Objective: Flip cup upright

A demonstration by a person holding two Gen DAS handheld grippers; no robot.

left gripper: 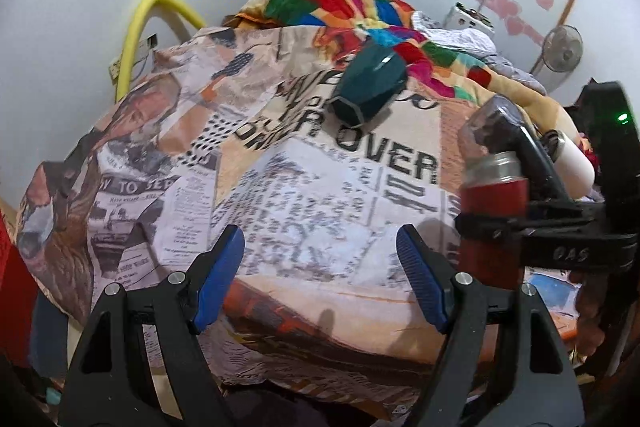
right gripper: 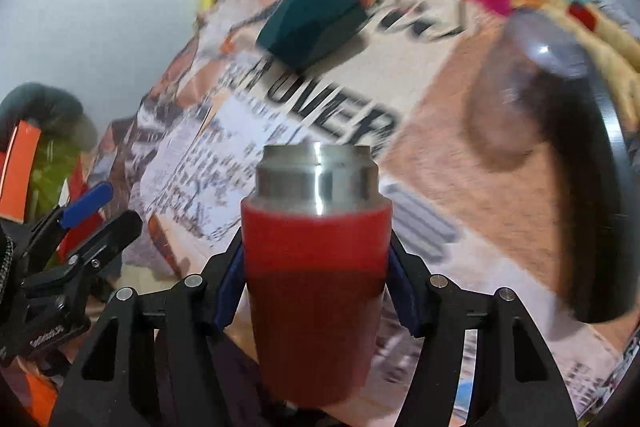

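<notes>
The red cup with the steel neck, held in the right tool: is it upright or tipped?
Upright: the red cup with the steel neck stands with its neck uppermost, clamped between the right tool's blue pads.

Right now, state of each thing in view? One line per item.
red cup: held in the right gripper, steel rim pointing up in the right wrist view, off the bed.
right gripper: jaws shut on the red cup.
left gripper: jaws open, holding nothing, above the newspaper-print sheet.
teal cup: lying on its side on the sheet.
dark lid: blurred, position unclear.
</notes>
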